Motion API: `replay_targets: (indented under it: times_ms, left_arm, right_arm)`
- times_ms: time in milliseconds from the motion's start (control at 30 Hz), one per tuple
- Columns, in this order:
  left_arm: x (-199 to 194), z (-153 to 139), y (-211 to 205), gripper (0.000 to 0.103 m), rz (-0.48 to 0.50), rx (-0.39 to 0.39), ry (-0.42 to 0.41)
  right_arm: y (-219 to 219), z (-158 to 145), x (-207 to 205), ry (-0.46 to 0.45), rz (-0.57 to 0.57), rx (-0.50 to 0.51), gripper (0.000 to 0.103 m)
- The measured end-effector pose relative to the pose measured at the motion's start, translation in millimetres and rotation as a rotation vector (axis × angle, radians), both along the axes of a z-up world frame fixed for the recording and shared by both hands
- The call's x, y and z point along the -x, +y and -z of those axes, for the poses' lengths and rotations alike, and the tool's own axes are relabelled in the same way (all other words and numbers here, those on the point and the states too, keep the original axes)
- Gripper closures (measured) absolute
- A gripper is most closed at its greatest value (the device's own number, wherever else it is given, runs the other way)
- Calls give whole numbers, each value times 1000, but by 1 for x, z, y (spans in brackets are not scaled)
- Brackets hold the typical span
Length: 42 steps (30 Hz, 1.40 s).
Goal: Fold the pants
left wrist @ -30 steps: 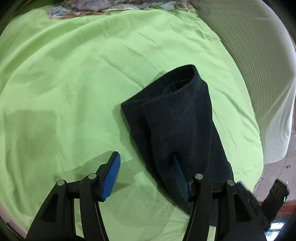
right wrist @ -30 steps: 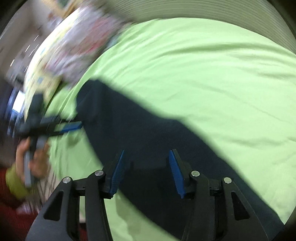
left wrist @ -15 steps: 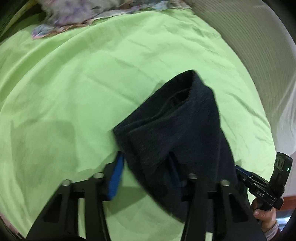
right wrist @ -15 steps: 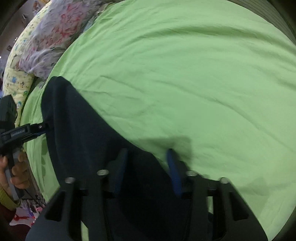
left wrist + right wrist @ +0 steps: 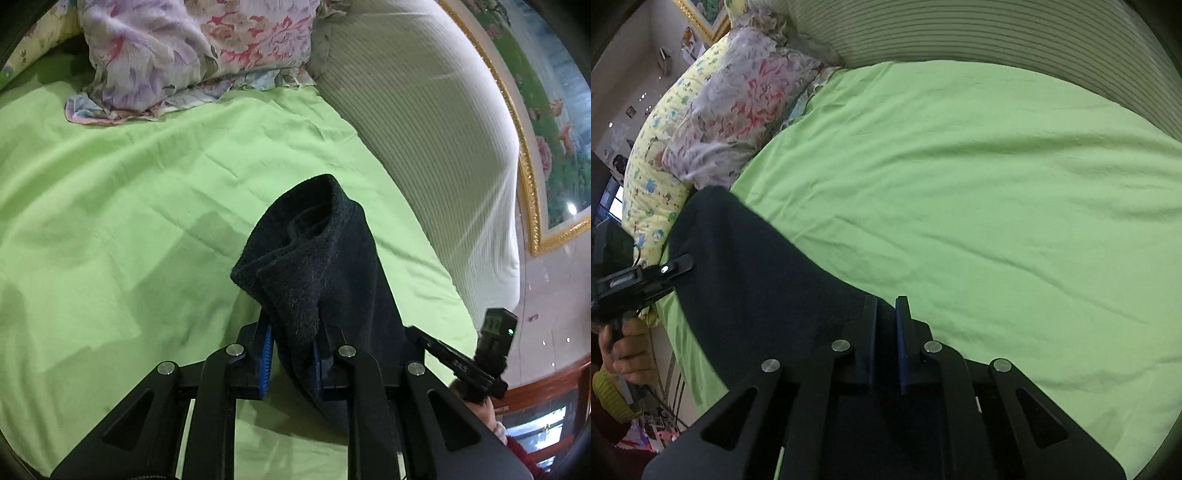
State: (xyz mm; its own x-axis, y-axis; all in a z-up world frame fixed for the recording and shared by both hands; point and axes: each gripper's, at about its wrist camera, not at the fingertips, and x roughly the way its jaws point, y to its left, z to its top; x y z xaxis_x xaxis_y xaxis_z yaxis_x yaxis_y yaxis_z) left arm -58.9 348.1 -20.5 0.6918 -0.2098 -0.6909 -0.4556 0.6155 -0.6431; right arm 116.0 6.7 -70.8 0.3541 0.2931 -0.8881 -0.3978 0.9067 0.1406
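The dark navy pants (image 5: 325, 266) are held up over a green bedsheet (image 5: 129, 206). My left gripper (image 5: 291, 350) is shut on a bunched edge of the pants, whose open cuff stands up ahead of the fingers. My right gripper (image 5: 886, 325) is shut on another edge of the pants (image 5: 757, 273), which stretch off to the left toward the left gripper (image 5: 646, 277). The right gripper also shows at the lower right of the left wrist view (image 5: 461, 365).
A floral pillow (image 5: 192, 51) and a yellow patterned pillow (image 5: 653, 166) lie at the head of the bed. A white ribbed headboard (image 5: 436, 122) curves along the far side. The green sheet (image 5: 979, 203) spreads wide to the right.
Both grippers have closed on the pants, and the fabric has been lifted off the sheet. The pillows have come into the left wrist view.
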Motion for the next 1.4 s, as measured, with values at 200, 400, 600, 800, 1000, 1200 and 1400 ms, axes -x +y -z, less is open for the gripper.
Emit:
replay_targets:
  times_ms: [200, 400, 600, 800, 1000, 1200, 1400]
  left_arm:
    - [-11, 19, 9, 87, 27, -64, 52]
    - [-31, 40, 4, 83, 103, -188, 157]
    - [-23, 21, 5, 68, 90, -297, 227]
    - [-22, -18, 2, 63, 122, -307, 134]
    - [-70, -40, -58, 52, 310, -326, 55]
    - [-116, -35, -148, 52, 559, -319, 39]
    - [-143, -33, -245, 48, 805, -350, 41]
  right_arm:
    - [23, 24, -9, -28, 5, 101, 93]
    - [20, 48, -18, -22, 67, 188, 90]
    - [-9, 14, -3, -94, 216, 141, 77]
    - [-58, -18, 50, -136, 342, 41, 72]
    - [-105, -30, 119, -169, 497, -22, 63]
    - [-144, -28, 185, -185, 668, -77, 61]
    - [-193, -25, 244, -195, 887, -144, 61]
